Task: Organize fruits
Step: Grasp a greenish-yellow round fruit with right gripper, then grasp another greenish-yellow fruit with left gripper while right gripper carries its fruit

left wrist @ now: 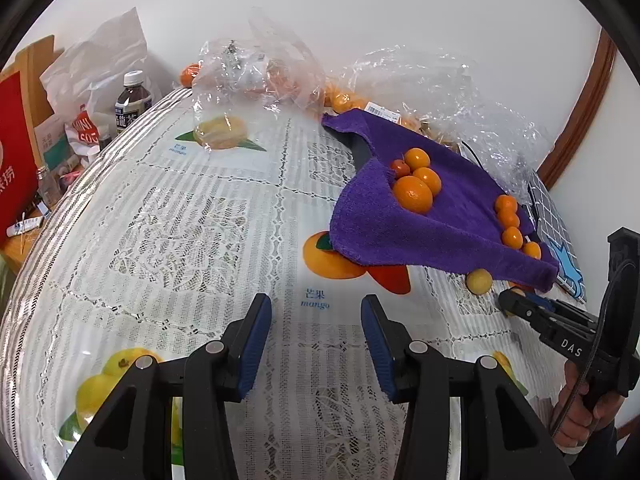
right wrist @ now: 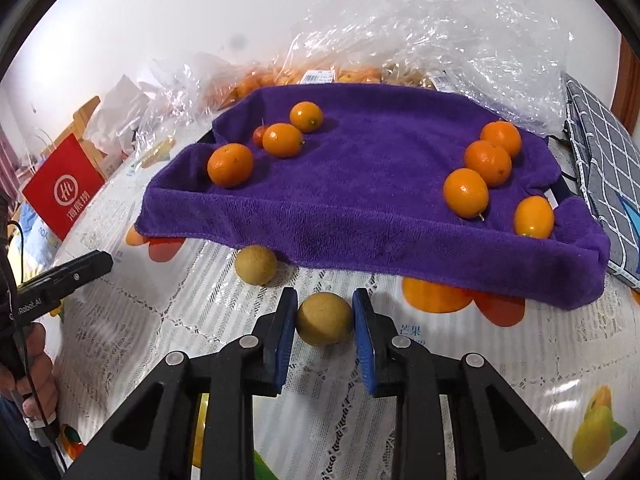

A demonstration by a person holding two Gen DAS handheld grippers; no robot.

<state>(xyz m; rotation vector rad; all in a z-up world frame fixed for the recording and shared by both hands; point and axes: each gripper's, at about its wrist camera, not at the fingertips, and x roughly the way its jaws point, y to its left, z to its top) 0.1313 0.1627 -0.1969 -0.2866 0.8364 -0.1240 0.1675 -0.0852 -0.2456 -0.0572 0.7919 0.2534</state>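
A purple towel (right wrist: 360, 184) covers a tray and holds two groups of small oranges, one at its left (right wrist: 282, 140) and one at its right (right wrist: 466, 193). A small red fruit (right wrist: 260, 135) sits among the left group. My right gripper (right wrist: 325, 320) is shut on a tan round fruit (right wrist: 325, 319) at the table in front of the towel. A second tan fruit (right wrist: 256, 265) lies at the towel's front edge, also seen in the left wrist view (left wrist: 479, 281). My left gripper (left wrist: 316, 340) is open and empty over the tablecloth, left of the towel (left wrist: 420, 208).
Crumpled clear plastic bags (right wrist: 420, 32) with more oranges lie behind the towel. A grey checked cloth (right wrist: 600, 168) lies at the right. A red bag (right wrist: 64, 188), a dark bottle (left wrist: 134, 102) and packages stand at the left. The tablecloth (left wrist: 180, 240) is lace with printed fruit.
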